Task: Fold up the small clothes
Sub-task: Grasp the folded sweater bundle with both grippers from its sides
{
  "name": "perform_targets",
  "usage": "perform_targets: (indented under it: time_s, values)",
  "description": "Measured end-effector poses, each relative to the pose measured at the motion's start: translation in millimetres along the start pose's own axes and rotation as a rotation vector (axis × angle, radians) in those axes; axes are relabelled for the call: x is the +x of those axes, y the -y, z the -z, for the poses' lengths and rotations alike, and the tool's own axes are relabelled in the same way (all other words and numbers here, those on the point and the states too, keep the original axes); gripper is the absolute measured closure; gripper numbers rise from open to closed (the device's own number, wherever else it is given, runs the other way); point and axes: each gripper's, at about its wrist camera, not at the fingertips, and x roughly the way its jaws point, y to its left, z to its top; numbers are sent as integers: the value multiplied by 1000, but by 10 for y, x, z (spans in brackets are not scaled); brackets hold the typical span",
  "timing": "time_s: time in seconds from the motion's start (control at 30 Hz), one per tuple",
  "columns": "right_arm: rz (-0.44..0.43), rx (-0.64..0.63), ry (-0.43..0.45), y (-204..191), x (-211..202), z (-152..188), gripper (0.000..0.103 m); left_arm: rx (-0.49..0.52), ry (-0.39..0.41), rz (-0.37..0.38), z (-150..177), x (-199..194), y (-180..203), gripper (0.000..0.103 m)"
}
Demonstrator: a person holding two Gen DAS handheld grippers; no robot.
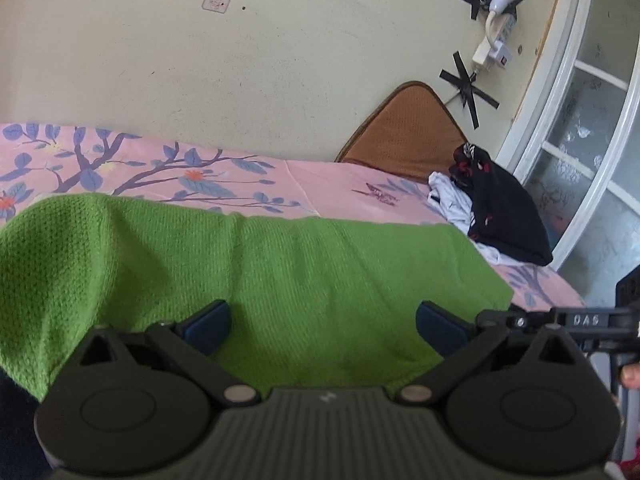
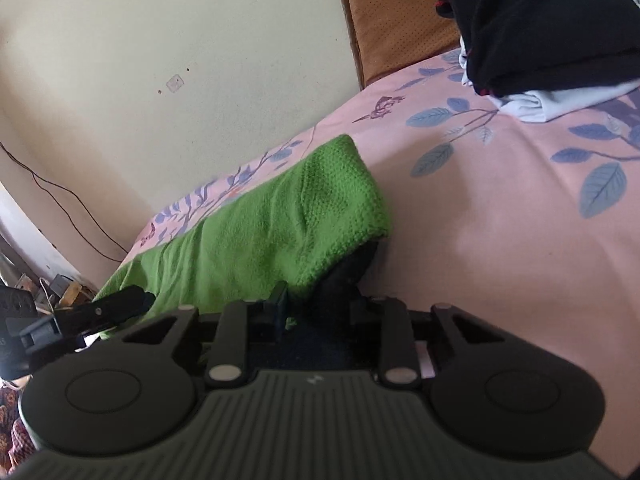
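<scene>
A green knitted cloth [image 1: 280, 272] lies on the pink floral bed sheet [image 1: 344, 184], bunched into a raised fold. My left gripper [image 1: 324, 326] is open wide, its blue pads [image 1: 208, 324] well apart, with the cloth's near edge lying between them untouched. In the right wrist view the green cloth [image 2: 280, 220] rises to a folded corner with a dark underside. My right gripper [image 2: 316, 304] has its fingers close together, shut on that near corner. The right gripper's finger [image 1: 560, 320] shows at the left view's right edge; the left gripper's finger [image 2: 120, 304] shows at the other view's left.
A pile of black and white clothes [image 1: 496, 216] sits at the far right of the bed, against a brown cushion [image 1: 404, 132]. The wall [image 1: 240, 80] runs along the bed's far side, with a taped lamp and power strip [image 1: 500, 8]. A window [image 1: 592, 140] is on the right.
</scene>
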Motion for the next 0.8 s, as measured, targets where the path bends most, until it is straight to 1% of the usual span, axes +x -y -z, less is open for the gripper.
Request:
perform_targets:
  time_s: [0.03, 0.07, 0.1, 0.17, 0.2, 0.23, 0.27, 0.33, 0.37, 0.43, 0.5, 0.57, 0.63, 0.7, 0.73, 0.77, 0.8]
  values:
    - [1, 10, -5, -23, -1, -27, 79, 23, -6, -15, 11, 7, 41, 1]
    - [-29, 21, 14, -65, -50, -75, 79, 36, -7, -19, 21, 4, 64, 1]
    - [-63, 17, 38, -132, -110, -123, 80, 34, -1, -4, 28, -17, 60, 1]
    - [-123, -67, 93, -441, -246, -265, 80, -21, 20, 74, 14, -105, -20, 1]
    - [-148, -112, 105, -606, -274, -323, 80, -81, 40, 130, -19, -206, -92, 1]
    - [-192, -194, 104, -942, -259, -414, 80, -124, 85, 169, -51, -338, -157, 1]
    - [-192, -194, 104, -942, -259, -414, 80, -165, 158, 198, -89, -539, -231, 0]
    - [-240, -285, 77, -1297, -156, -459, 80, -219, 287, 216, -125, -949, -373, 0]
    - [-262, -330, 59, -1468, -72, -456, 80, -242, 342, 207, -131, -1171, -470, 0]
    - [-300, -418, 16, -1813, 148, -410, 80, -271, 401, 131, -126, -1522, -636, 0]
    - [-336, -497, -33, -2133, 425, -311, 80, -298, 435, 37, -87, -1789, -814, 0]
    - [-363, -565, -101, -2431, 757, -131, 80, -335, 448, -19, -49, -1938, -965, 0]
    - [-362, -621, -179, -2634, 1103, 109, 80, -374, 441, -49, -24, -1967, -1065, 0]
    - [-336, -672, -263, -2729, 1447, 391, 79, -390, 414, -56, -29, -1875, -1114, 0]
    - [-334, -707, -289, -2735, 1573, 517, 77, -390, 391, -61, -44, -1796, -1125, 0]
    - [-377, -737, -252, -2732, 1554, 584, 75, -390, 363, -73, -63, -1709, -1133, 0]
    - [-384, -753, -242, -2732, 1511, 605, 71, -386, 333, -85, -83, -1612, -1134, 0]
